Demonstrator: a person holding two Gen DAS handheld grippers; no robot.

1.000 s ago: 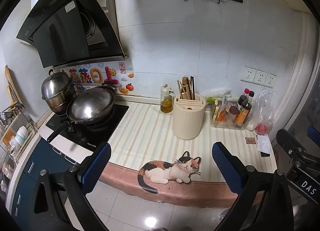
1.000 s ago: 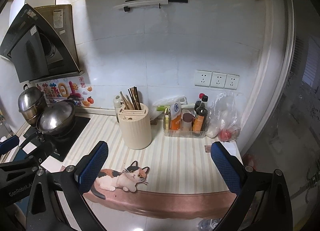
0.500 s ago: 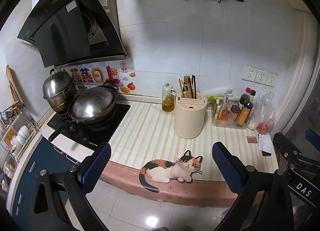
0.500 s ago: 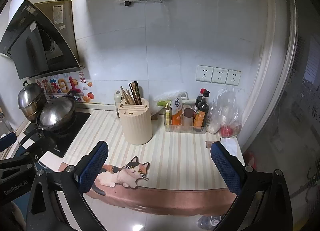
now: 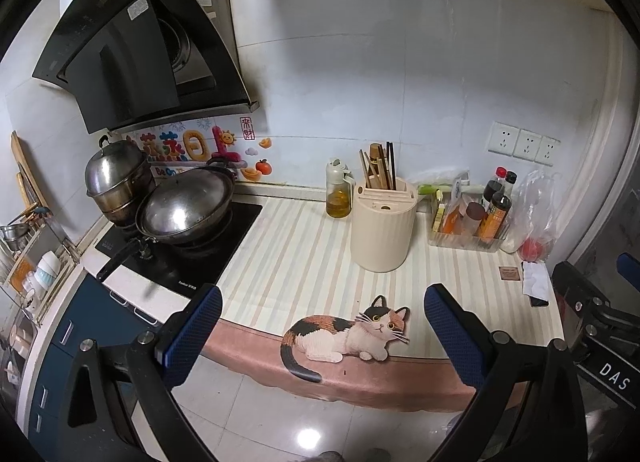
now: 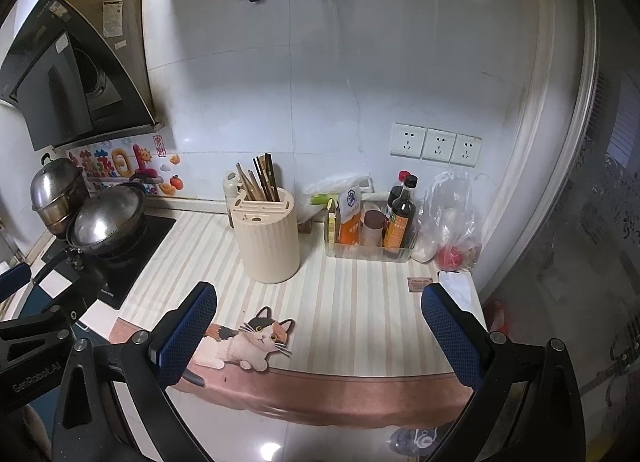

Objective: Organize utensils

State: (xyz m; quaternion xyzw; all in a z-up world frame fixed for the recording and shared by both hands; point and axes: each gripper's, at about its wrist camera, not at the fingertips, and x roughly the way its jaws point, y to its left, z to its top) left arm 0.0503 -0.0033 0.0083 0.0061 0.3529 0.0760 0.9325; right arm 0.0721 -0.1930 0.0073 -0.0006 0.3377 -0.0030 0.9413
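A cream utensil holder stands at the back of the striped counter and also shows in the right wrist view. Several chopsticks and wooden utensils stick up from it, as the right wrist view shows too. My left gripper is open and empty, off the counter's front edge over the floor. My right gripper is open and empty, near the counter's front edge and well short of the holder.
An oil bottle stands left of the holder. A clear tray of sauce bottles and a plastic bag stand to its right. A wok and a steel pot sit on the stove. A cat sticker marks the counter's front.
Both grippers have drifted slightly, so the counter sits a little lower and closer in both views. Both stay open and empty.
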